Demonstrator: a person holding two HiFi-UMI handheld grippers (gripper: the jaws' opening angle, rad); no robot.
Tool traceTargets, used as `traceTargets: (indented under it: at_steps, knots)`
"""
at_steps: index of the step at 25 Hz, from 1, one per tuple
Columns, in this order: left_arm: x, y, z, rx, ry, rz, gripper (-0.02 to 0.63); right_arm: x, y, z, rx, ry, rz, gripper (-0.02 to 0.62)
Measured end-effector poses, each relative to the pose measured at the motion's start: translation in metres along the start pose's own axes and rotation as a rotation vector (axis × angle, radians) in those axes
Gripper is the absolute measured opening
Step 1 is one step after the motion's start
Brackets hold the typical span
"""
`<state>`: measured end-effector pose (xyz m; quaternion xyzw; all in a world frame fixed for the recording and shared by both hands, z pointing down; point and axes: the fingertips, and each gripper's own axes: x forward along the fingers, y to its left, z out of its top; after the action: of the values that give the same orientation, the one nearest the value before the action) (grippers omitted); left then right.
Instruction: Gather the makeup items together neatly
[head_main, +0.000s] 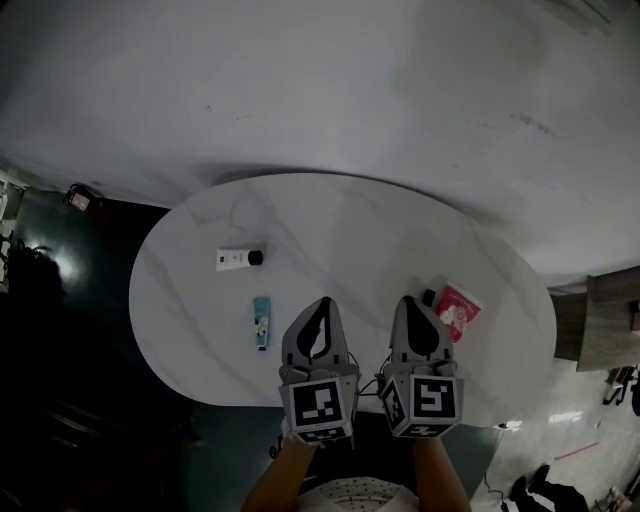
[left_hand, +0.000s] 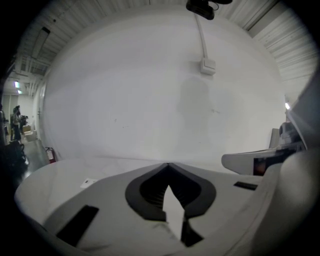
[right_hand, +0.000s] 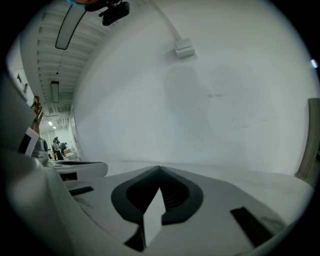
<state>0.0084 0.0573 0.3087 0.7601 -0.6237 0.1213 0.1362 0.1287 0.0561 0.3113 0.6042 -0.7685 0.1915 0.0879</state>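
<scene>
- My left gripper (left_hand: 168, 165) has its jaws closed tip to tip, with nothing between them.
- My right gripper (right_hand: 160, 168) is the same: the jaws are pressed together and empty.
- I hold the two side by side over the near edge of the white marbled table (head_main: 200, 340), both pointing away from me toward the pale wall (head_main: 300, 80).
- Just left of my left gripper lies a blue tube (head_main: 261, 322). Its long axis runs away from me, almost parallel to my jaws. I cannot tell which end has the cap.
- Beyond the tube and a little further left lies a white bottle (head_main: 238, 259). It lies on its side across my line of sight, and its black cap points right, toward the middle of the table. It is apart from the tube.
- Just right of my right gripper lies a red packet (head_main: 458, 312). It lies flat and is turned like a diamond, with one corner toward the far edge.
- A small dark item (head_main: 429, 297) sits at the packet's left corner, close to my right gripper. It is too small to tell what it is.
- The packet is well apart from the tube and the bottle, and both my grippers are between them.
</scene>
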Motion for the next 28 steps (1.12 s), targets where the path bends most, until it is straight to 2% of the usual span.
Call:
traceTargets:
  at_steps: [9,16,20,28]
  knots:
    - [0.007,0.02,-0.001,-0.005,0.02,0.002,0.034,0.017,0.017,-0.004,-0.01,0.024,0.002,-0.005]
    - [0.012,0.045,-0.006,-0.019,0.034,0.018,0.034,0.036,0.048,-0.014,-0.048,0.051,0.092,-0.005]
    - [0.012,0.06,-0.011,-0.048,0.074,0.031,0.034,0.047,0.067,-0.014,-0.06,0.057,0.126,-0.005]
    - [0.014,0.095,-0.013,-0.079,0.056,0.071,0.034,0.068,0.103,-0.013,-0.098,0.067,0.203,-0.005]
